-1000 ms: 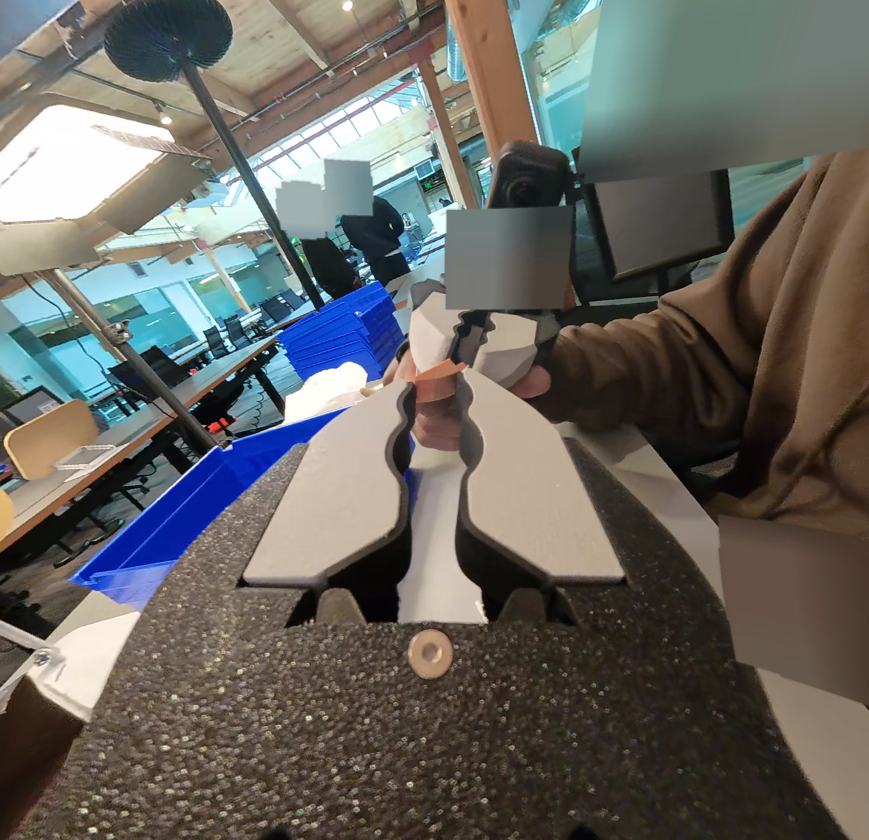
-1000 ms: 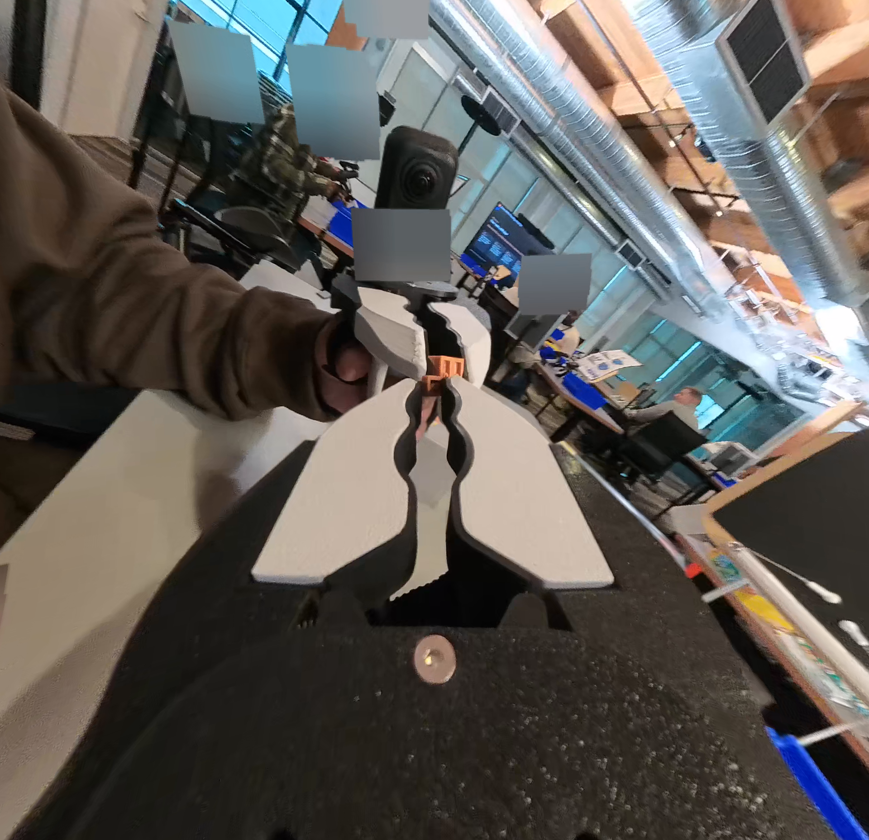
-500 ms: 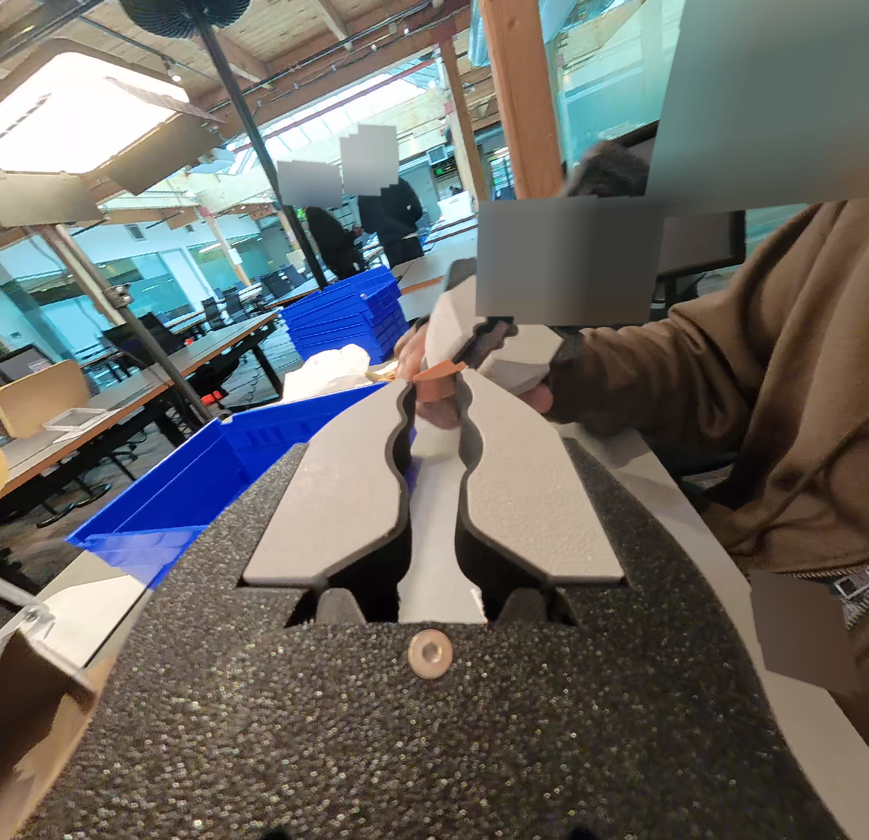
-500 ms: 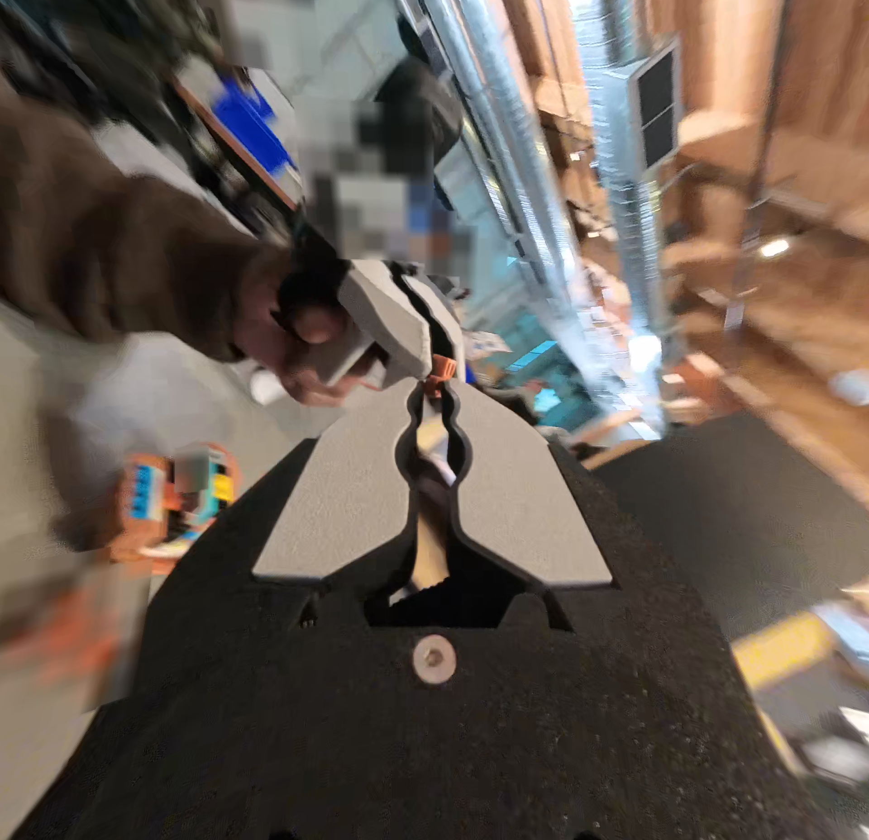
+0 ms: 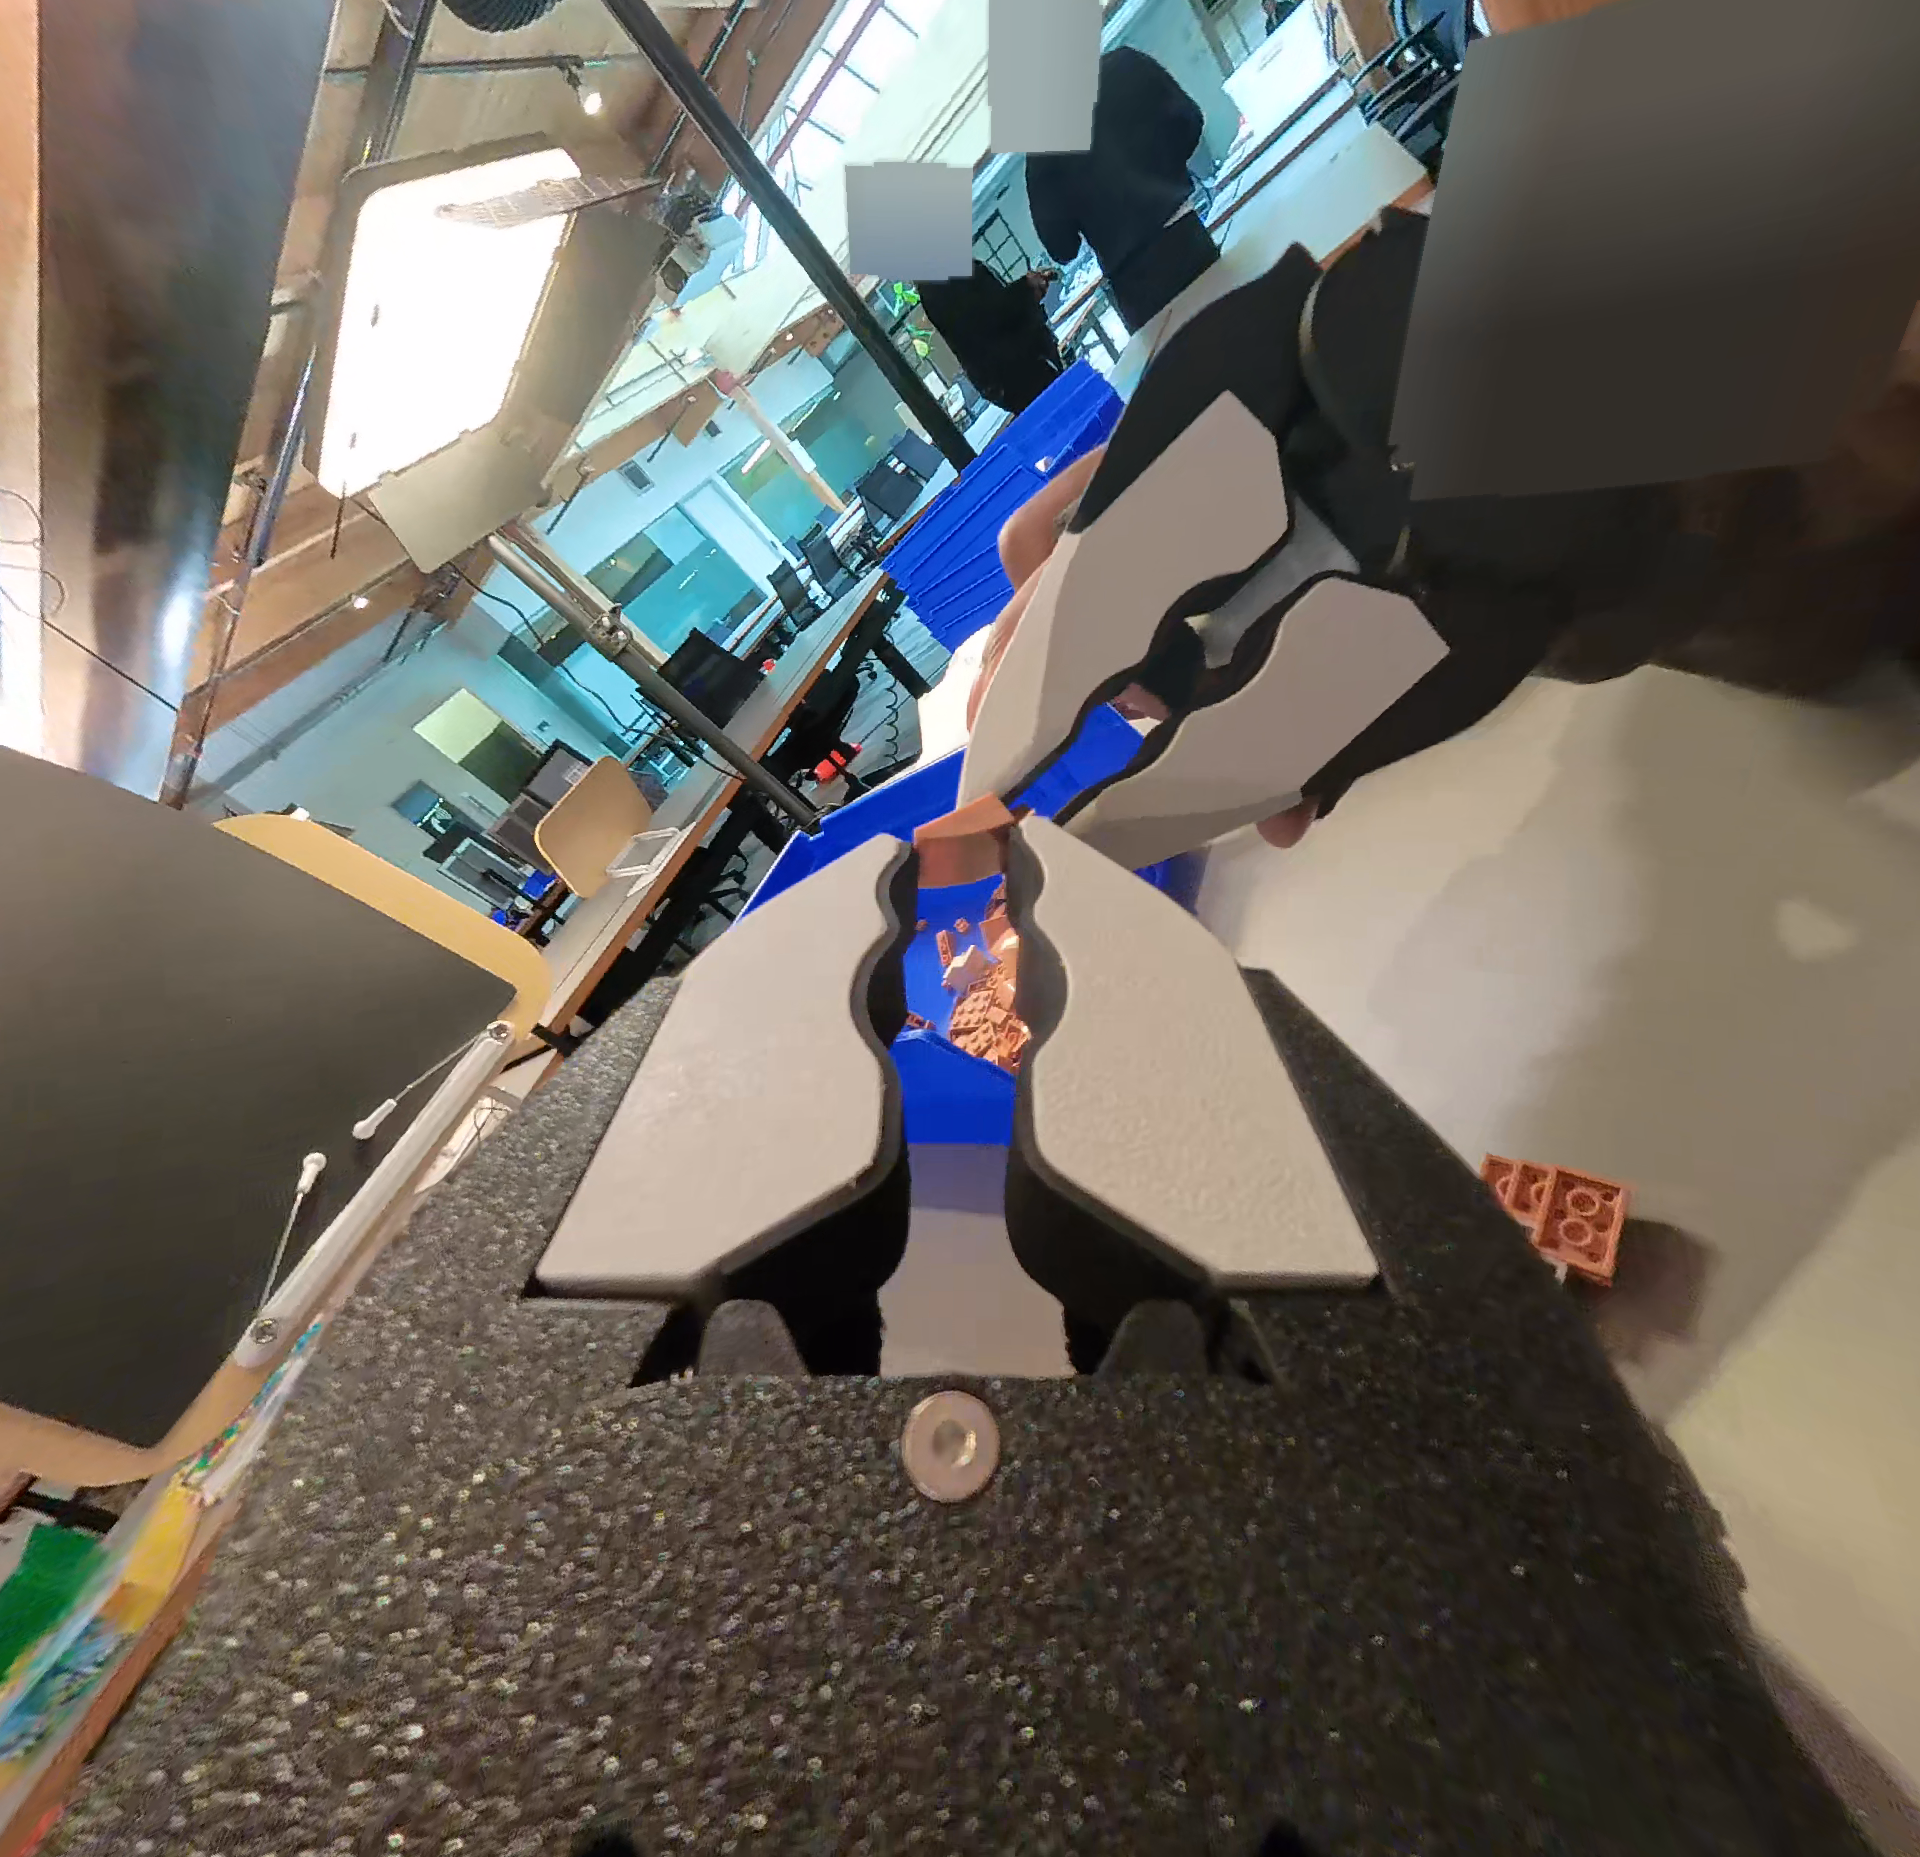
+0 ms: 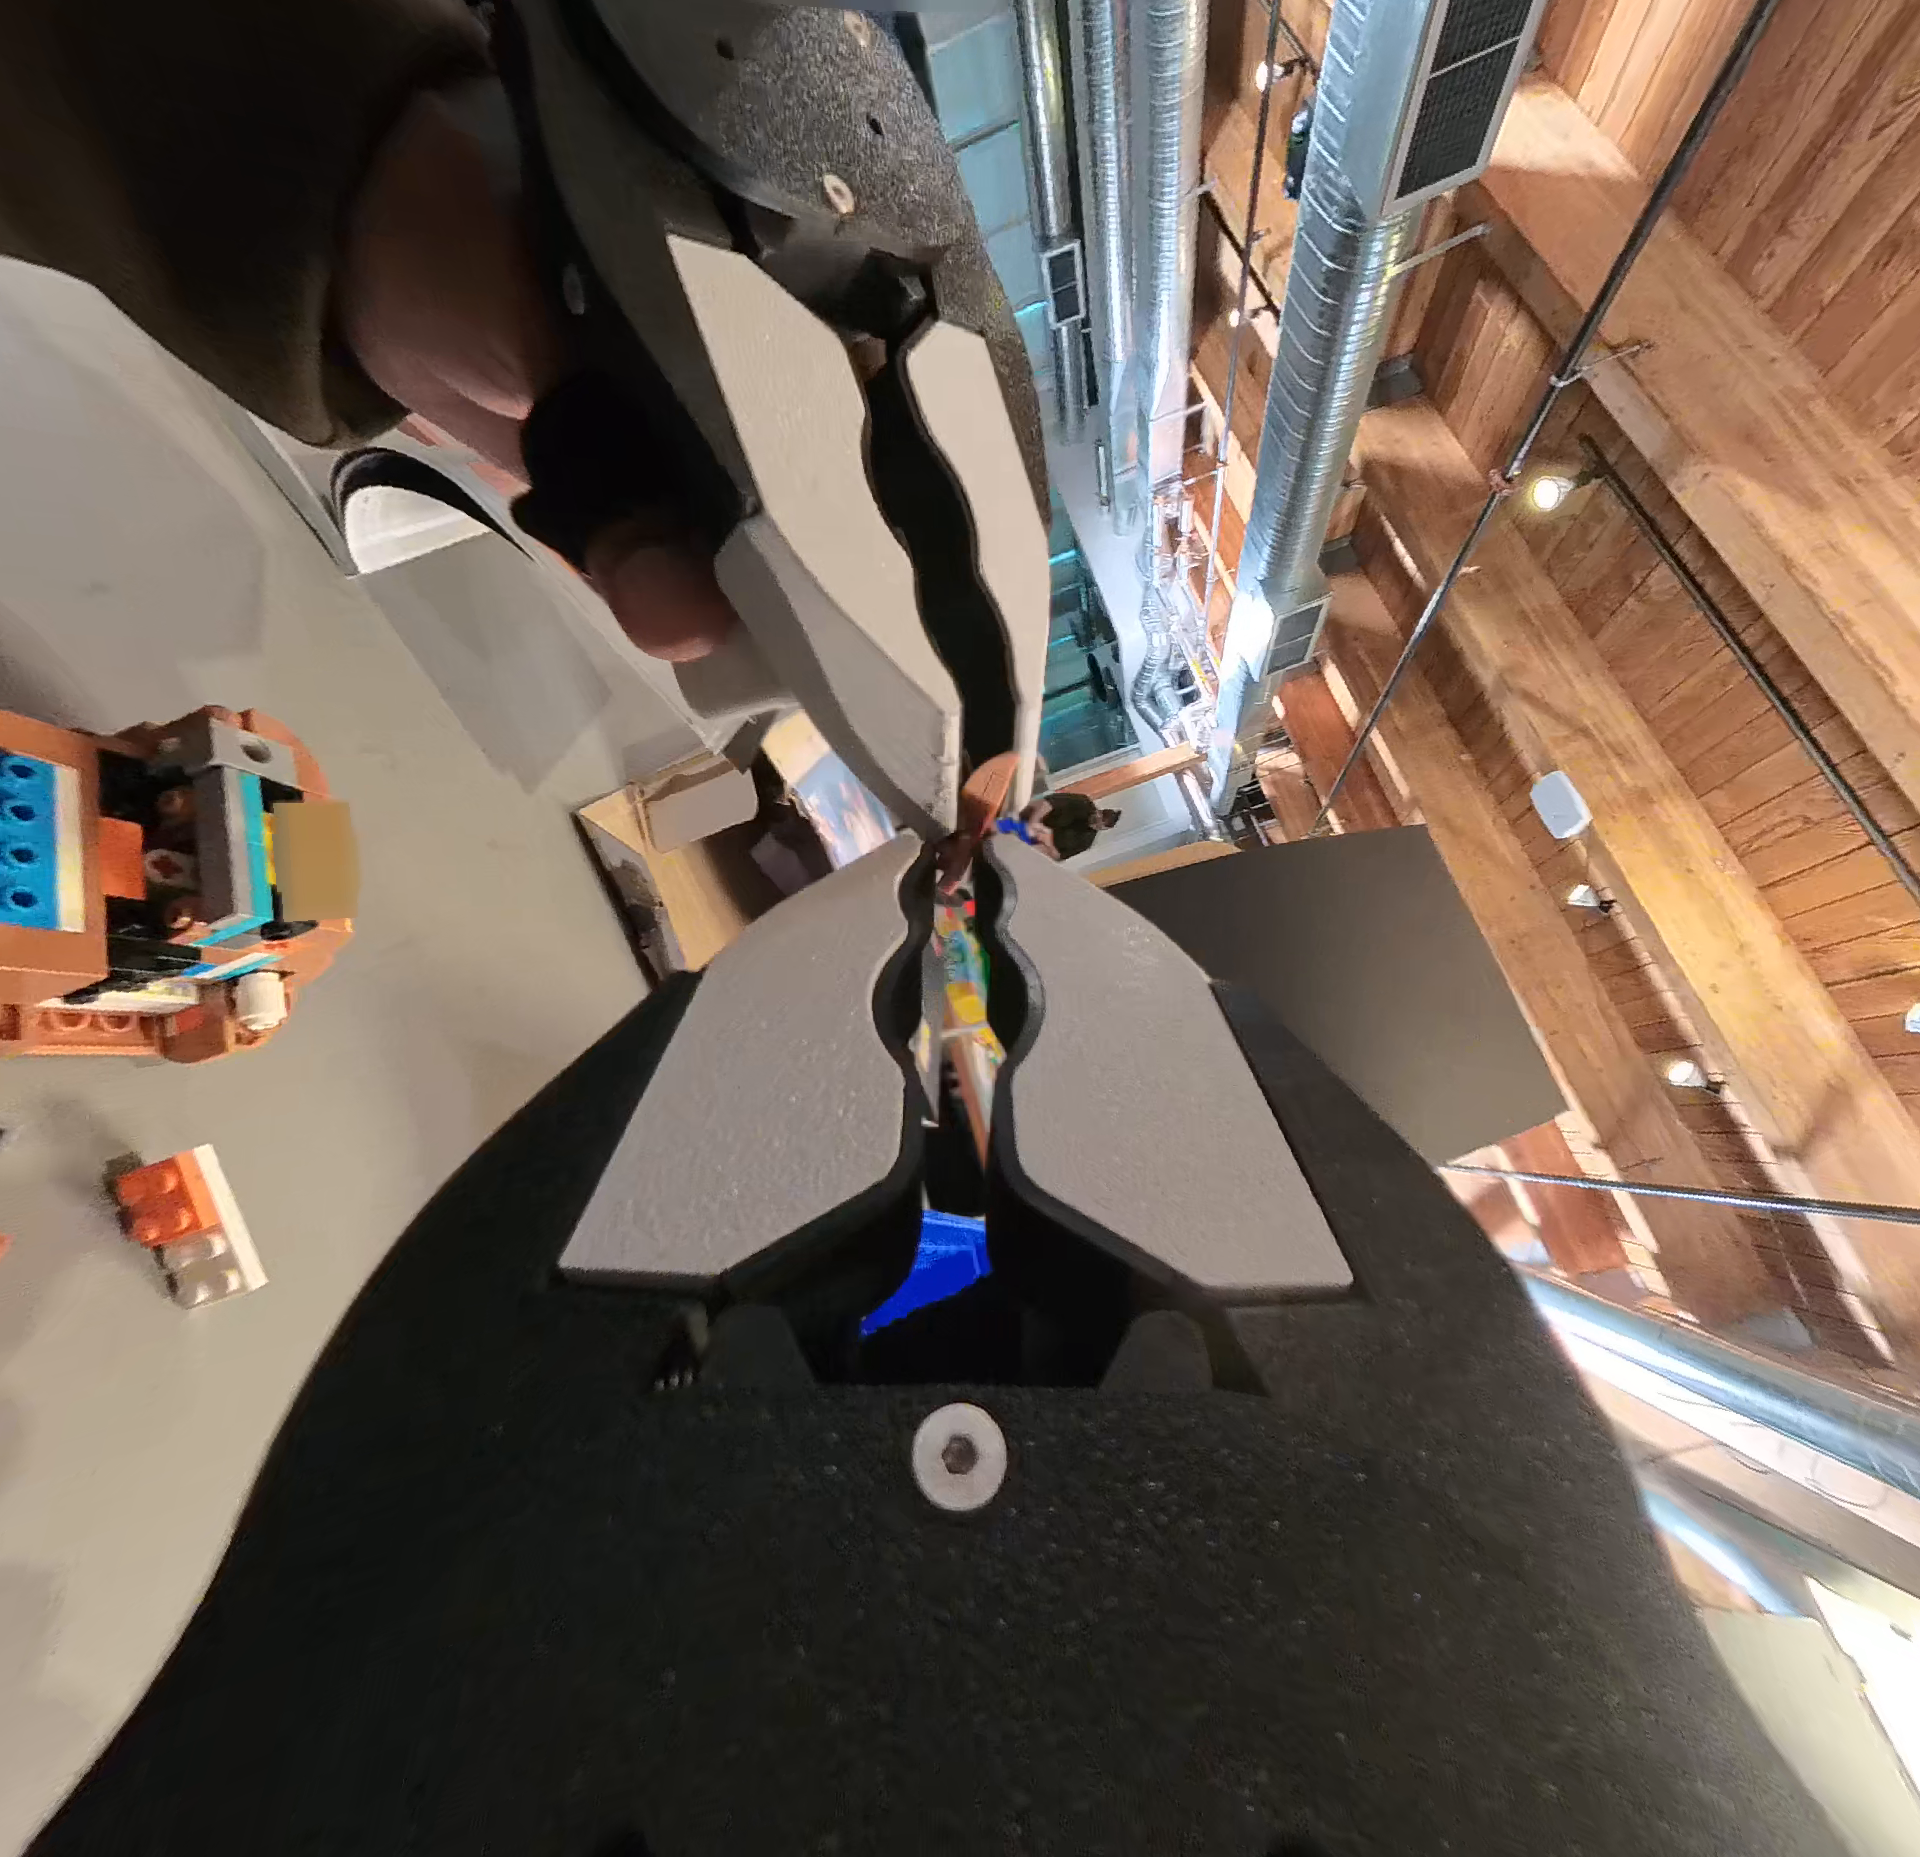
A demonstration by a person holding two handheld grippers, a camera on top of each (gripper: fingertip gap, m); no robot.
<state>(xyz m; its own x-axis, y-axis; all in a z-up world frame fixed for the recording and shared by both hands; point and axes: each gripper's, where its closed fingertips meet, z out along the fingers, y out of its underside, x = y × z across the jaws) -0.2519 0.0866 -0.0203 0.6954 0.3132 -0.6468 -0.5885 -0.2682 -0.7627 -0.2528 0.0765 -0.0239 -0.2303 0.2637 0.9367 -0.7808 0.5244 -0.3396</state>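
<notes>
Where sky-tilted before, both grippers (image 5: 961,841) (image 6: 951,851) above blue bin (image 5: 940,1090).

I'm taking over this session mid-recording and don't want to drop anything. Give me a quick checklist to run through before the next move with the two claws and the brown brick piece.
1. Left claw shut on the brown brick piece: ok.
2. Right claw shut on the same piece: ok, tips meet left claw's.
3. Blue bin below the piece: ok, loose brown bricks lie inside.
4. Piece whole or two parts: cannot tell, too small.
5. Stray brown bricks on white table: ok, apart from both claws.
6. Brick model on table: ok, off to the side.
</notes>
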